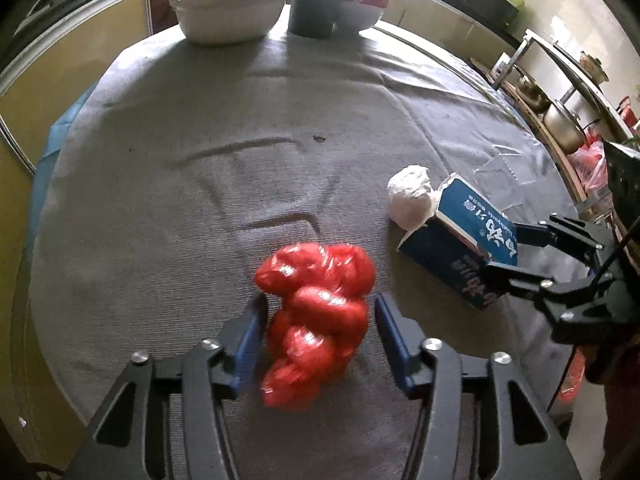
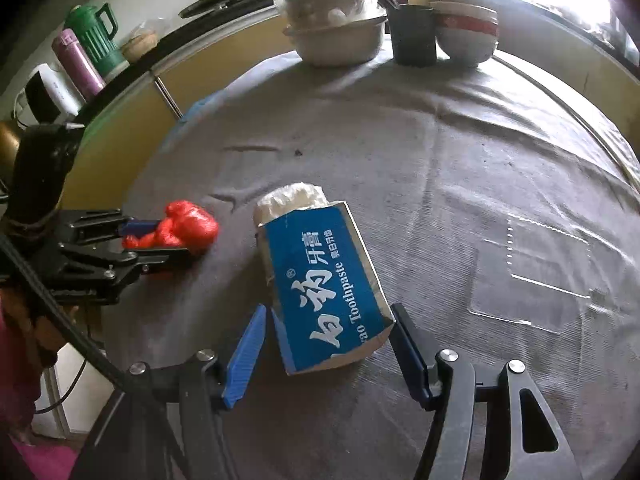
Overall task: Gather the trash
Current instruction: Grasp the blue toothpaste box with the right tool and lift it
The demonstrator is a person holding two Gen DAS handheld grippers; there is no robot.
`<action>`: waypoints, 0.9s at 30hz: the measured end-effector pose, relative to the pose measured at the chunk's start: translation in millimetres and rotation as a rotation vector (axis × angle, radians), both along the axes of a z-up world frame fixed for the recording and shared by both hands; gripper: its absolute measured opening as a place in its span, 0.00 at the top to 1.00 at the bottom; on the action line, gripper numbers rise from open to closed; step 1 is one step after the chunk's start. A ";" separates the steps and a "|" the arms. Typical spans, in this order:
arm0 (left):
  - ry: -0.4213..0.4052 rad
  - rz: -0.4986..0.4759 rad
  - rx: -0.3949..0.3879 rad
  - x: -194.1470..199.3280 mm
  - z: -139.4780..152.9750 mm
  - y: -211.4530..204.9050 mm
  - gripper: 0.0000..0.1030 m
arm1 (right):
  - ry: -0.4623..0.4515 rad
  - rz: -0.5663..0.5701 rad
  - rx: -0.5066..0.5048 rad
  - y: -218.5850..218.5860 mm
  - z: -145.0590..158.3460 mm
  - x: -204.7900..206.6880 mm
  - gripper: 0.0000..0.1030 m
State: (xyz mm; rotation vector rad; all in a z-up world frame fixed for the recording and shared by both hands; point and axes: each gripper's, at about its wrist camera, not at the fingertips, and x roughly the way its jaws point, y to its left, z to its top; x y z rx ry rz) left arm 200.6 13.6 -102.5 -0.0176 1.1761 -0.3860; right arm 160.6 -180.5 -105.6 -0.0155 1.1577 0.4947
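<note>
1. Crumpled red plastic bag (image 1: pixel 316 328) lay near the table's (image 1: pixel 200 120) near edge, between my left gripper's (image 1: pixel 320 316) open jaws.
2. My right gripper (image 2: pixel 328 320) straddled the blue cardboard toothpaste box (image 2: pixel 324 288), pads apart, at mid-table.

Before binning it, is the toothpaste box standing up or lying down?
Lying down: the toothpaste box rests flat on the grey cloth, printed face up, far end flap open.

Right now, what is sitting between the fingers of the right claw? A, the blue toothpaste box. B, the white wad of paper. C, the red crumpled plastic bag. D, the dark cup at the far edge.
A: in the right wrist view the blue toothpaste box lies between the fingers of the right claw, while the red crumpled plastic bag sits in the left claw.
</note>
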 end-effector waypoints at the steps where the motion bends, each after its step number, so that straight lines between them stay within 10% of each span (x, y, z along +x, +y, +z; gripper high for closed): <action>1: 0.008 0.000 -0.004 0.4 -0.7 -0.2 0.41 | -0.006 -0.003 0.000 0.6 -0.7 0.3 0.36; 27: -0.044 0.041 0.026 -24.2 15.8 -5.4 0.57 | -0.108 -0.080 0.093 -6.0 8.7 -58.0 0.39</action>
